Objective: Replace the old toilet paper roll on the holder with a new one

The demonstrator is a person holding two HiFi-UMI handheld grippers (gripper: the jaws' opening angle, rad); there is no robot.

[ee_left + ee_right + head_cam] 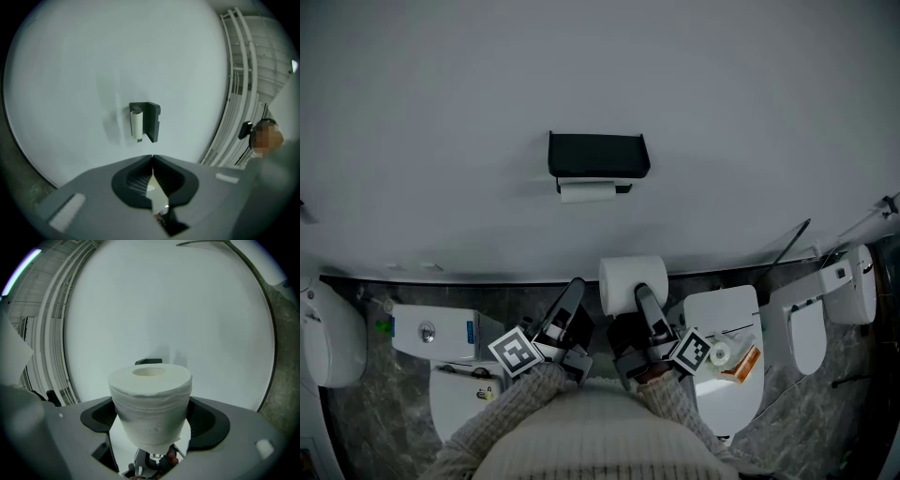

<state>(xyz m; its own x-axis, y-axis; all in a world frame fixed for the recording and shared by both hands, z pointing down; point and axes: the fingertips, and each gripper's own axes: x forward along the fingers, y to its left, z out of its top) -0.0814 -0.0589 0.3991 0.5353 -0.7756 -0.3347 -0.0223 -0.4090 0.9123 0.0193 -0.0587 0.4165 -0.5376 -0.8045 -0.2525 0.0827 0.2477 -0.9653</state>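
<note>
Early stage. Right gripper (636, 292) pinches the new roll (151, 399), well apart from the wall holder (598, 155). Left gripper (152, 159) is pressed together, empty. The old roll (587, 192), seemingly near-spent, sits on the holder; removal and swap remain.

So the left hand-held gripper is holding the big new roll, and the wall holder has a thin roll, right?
No, the right hand-held gripper holds the big new roll, as the right gripper view shows; the left hand-held gripper is shut and empty. The wall holder does have a thin roll.
</note>
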